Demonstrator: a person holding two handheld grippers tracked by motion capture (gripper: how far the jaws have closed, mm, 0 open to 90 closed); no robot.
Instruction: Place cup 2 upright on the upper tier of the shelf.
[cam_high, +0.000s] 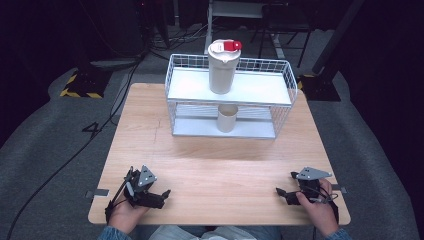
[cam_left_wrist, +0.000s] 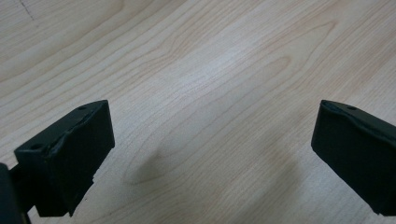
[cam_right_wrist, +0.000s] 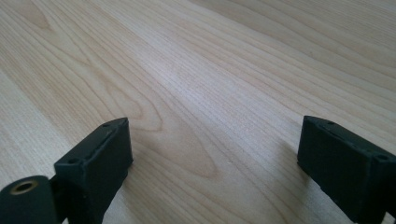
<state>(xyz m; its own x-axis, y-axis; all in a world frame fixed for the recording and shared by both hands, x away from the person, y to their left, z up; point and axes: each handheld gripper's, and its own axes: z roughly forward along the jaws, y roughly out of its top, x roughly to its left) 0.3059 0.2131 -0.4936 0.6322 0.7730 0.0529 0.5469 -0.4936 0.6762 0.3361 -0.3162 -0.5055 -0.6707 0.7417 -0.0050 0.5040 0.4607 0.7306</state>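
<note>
Left claw (cam_high: 159, 196) and right claw (cam_high: 283, 193) both released, jaws wide, parked low on the near tabletop (cam_high: 215, 165), a neutral start pose. Tall cream lidded jug (cam_high: 222, 67) sits well apart on the white wire rack's (cam_high: 280, 107) top shelf, small beige cup (cam_high: 227, 118) below.

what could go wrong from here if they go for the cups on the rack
The tall lidded cup stands high on the top shelf of the wire rack; a sideways nudge might topple it. The small cup sits under that shelf, so a gripper reaching in could catch the wires. Both the left gripper and right gripper start far away, open.
</note>
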